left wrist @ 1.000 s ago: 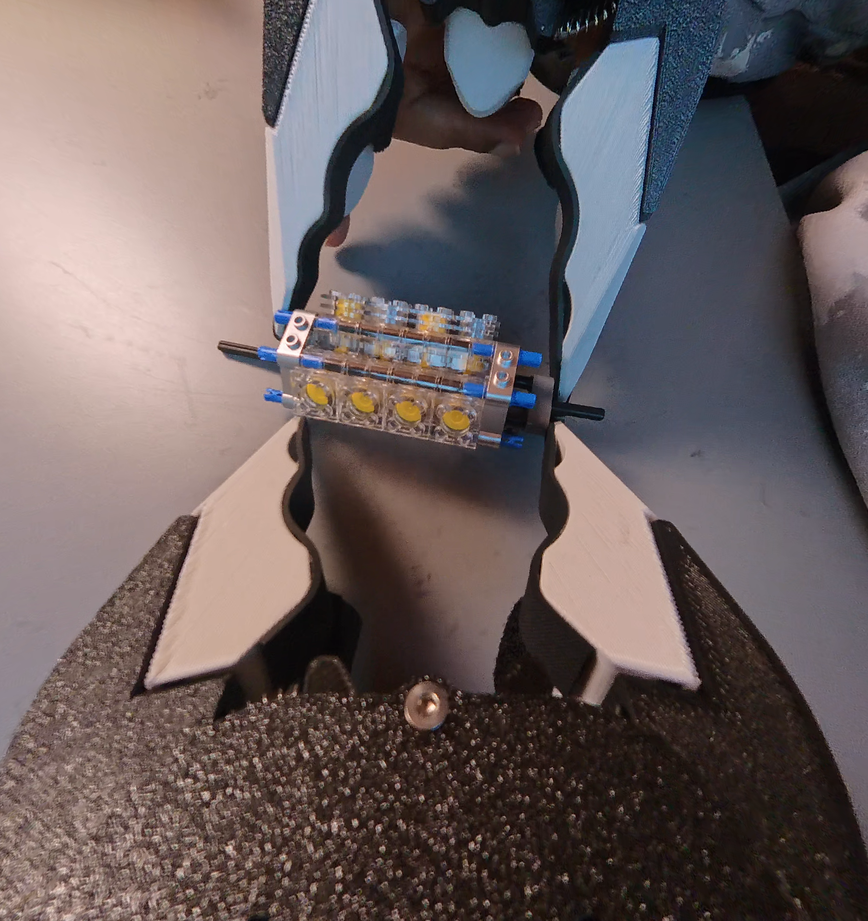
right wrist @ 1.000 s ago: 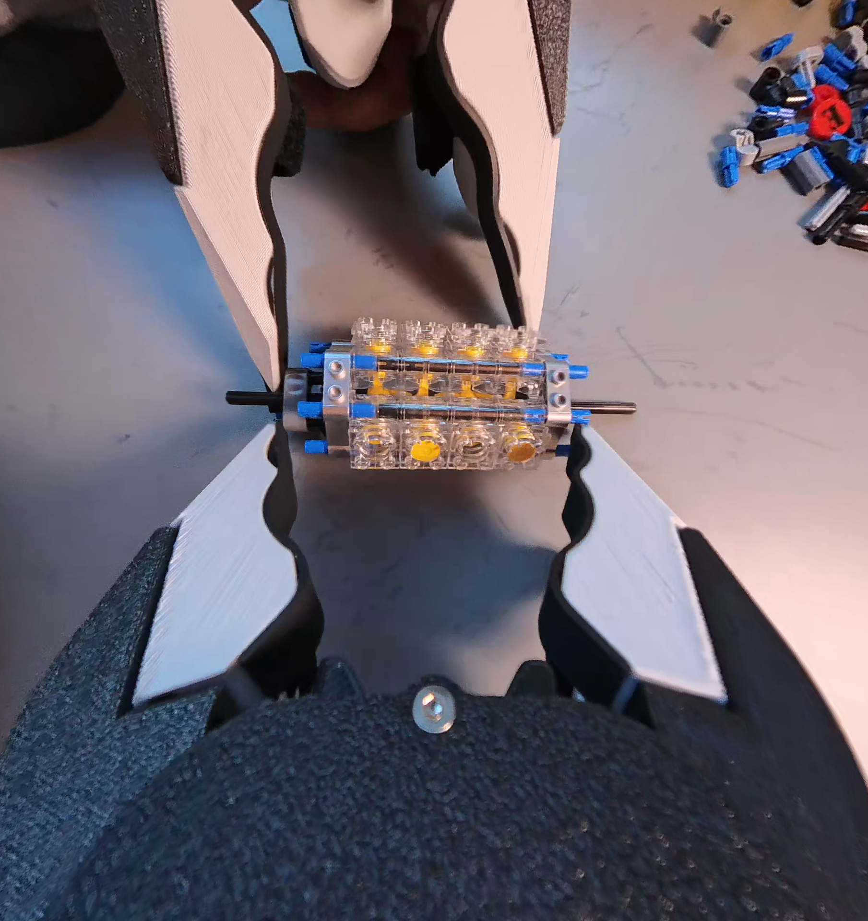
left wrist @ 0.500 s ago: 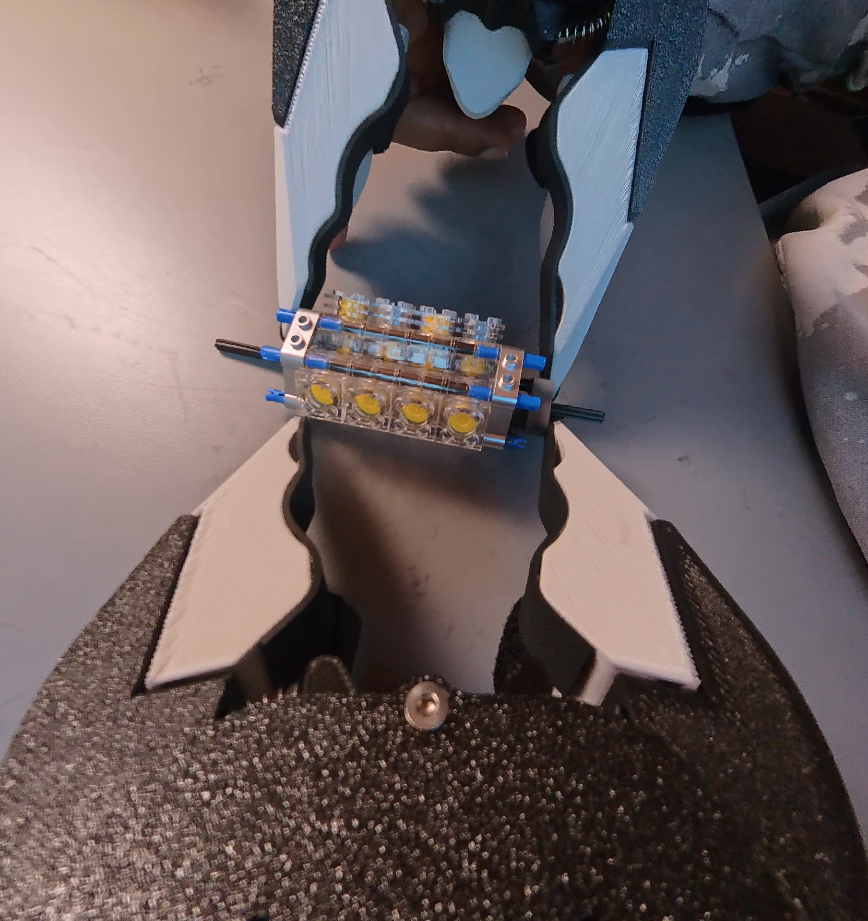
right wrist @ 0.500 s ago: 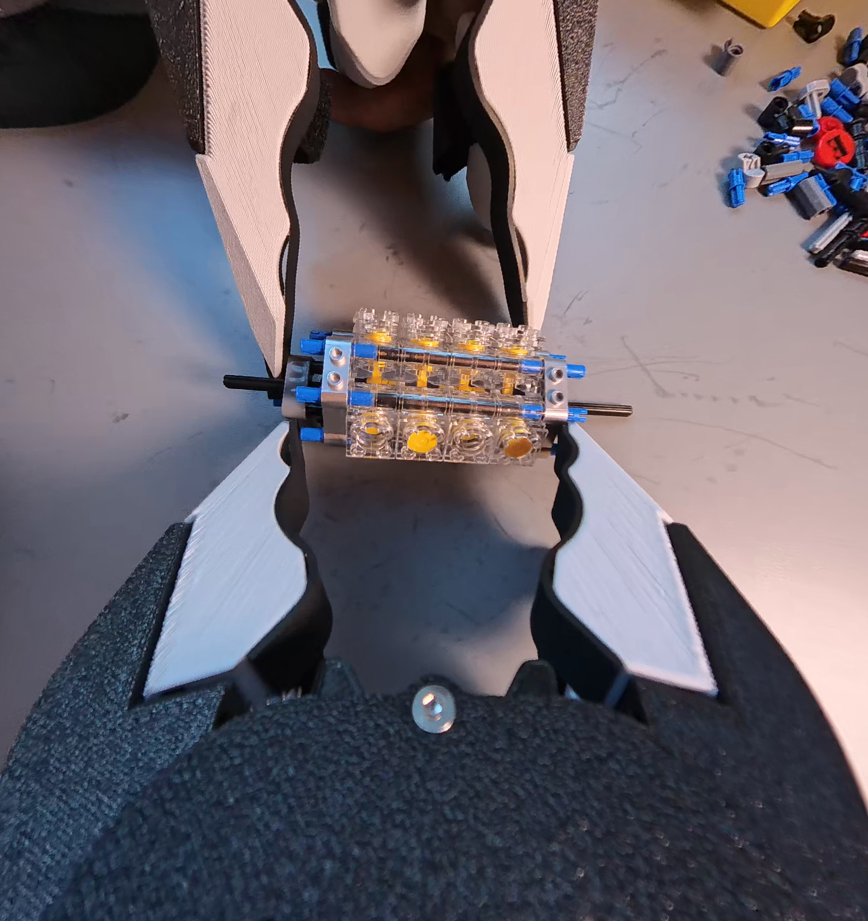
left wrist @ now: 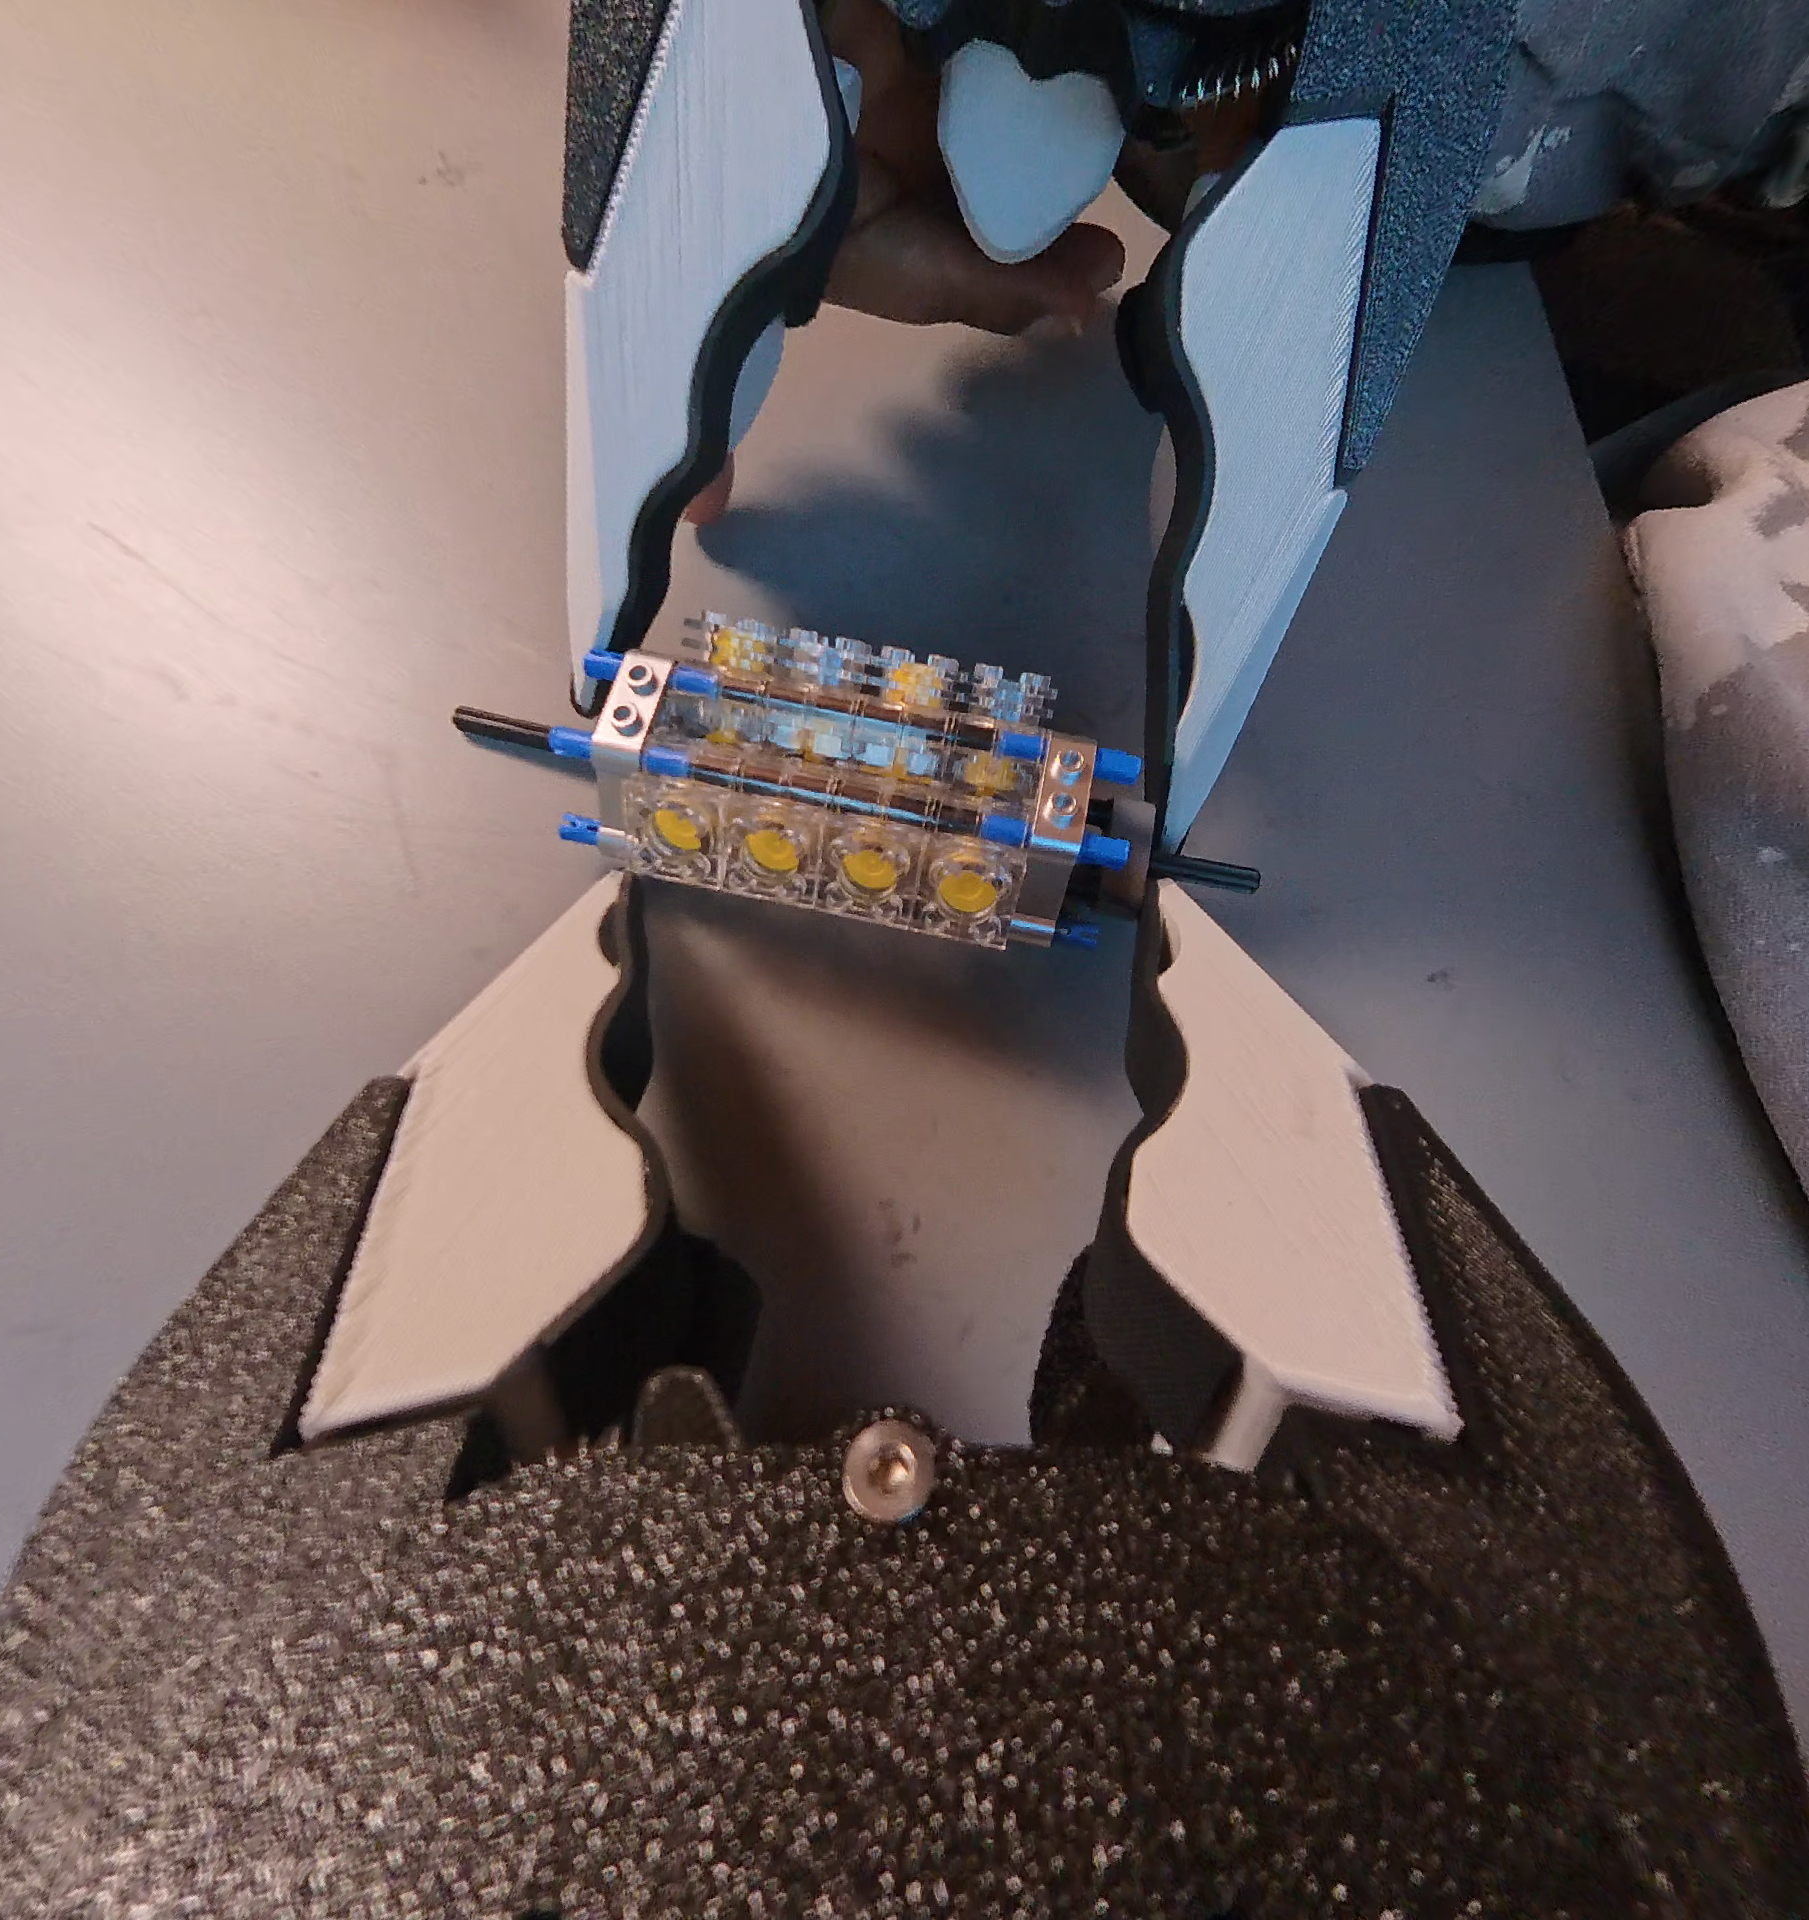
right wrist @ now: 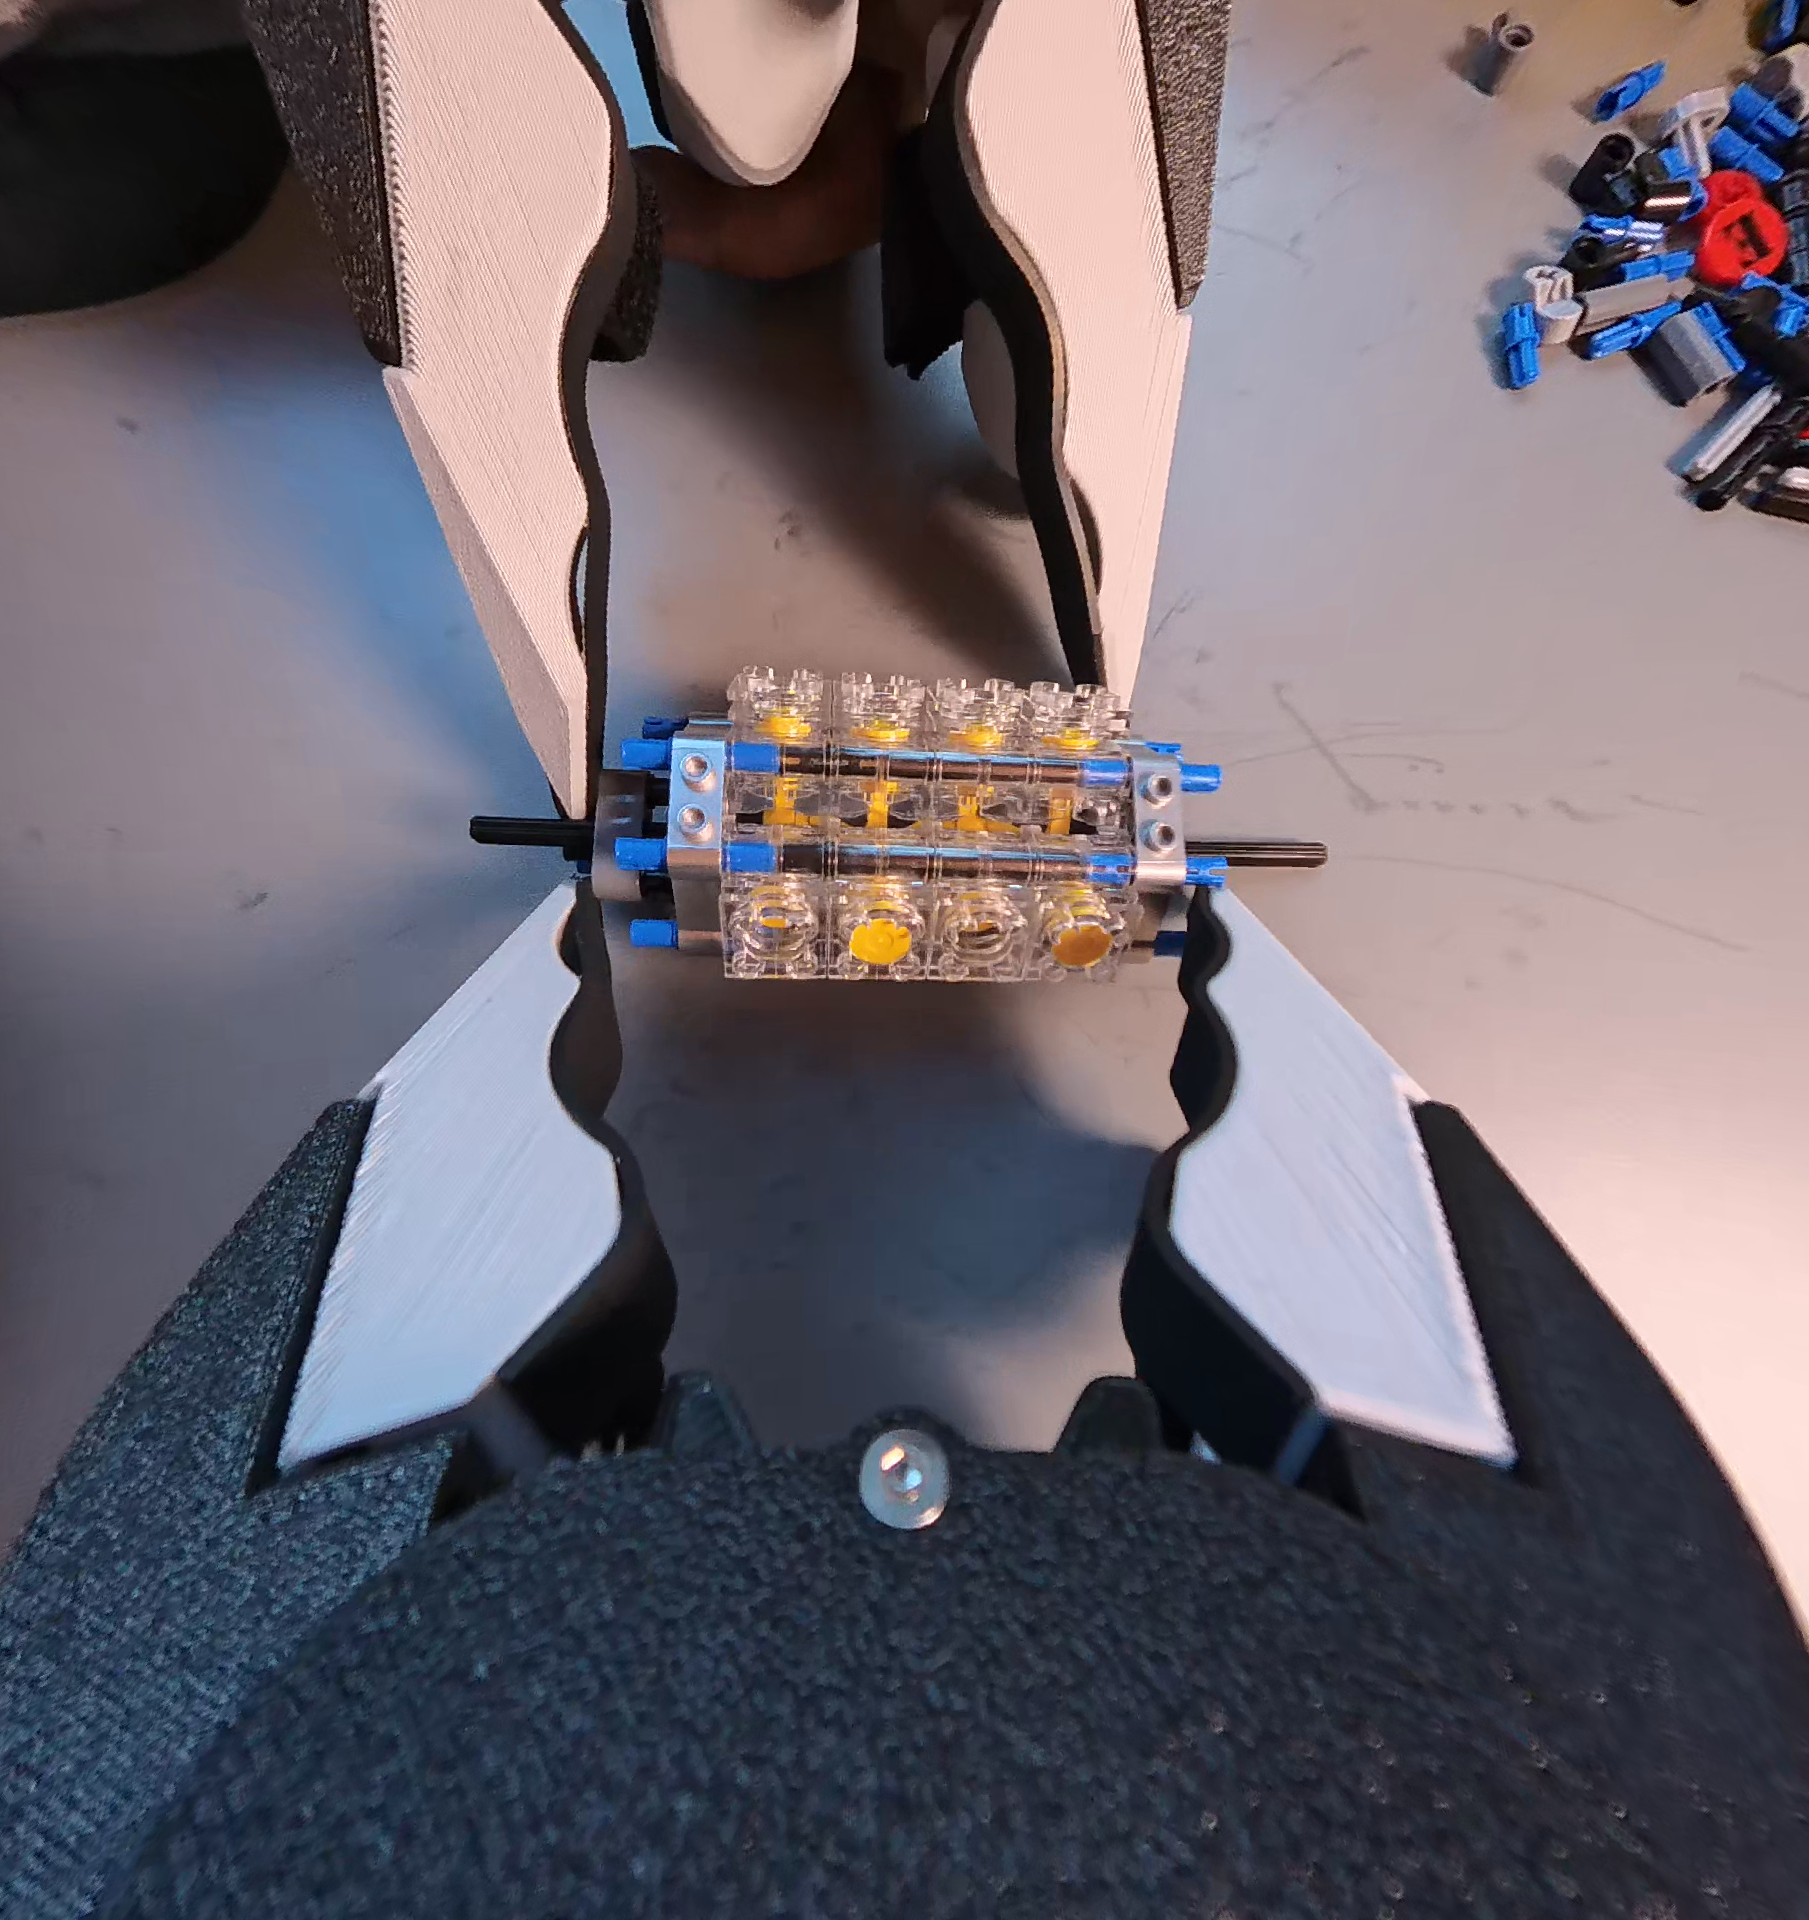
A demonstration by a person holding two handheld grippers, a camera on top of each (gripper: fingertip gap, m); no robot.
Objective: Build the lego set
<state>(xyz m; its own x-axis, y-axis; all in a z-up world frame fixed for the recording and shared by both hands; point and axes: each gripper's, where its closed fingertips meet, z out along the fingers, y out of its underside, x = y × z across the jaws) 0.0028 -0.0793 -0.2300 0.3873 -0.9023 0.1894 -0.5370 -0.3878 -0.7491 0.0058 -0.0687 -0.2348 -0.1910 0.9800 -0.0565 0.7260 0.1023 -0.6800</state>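
Clear brick block with yellow pistons, blue pins, black axle: held above grey table. Left gripper clamped on block ends; right gripper clamped opposite. Loose parts pile well right of block.

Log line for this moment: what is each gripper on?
left gripper: shut on clear brick engine block | right gripper: shut on same block, opposite side | loose parts pile: untouched on table

A clear brick engine block with yellow pistons, blue pins and a black axle through its length hung level above the grey surface, pinched endwise between both claws' tips.
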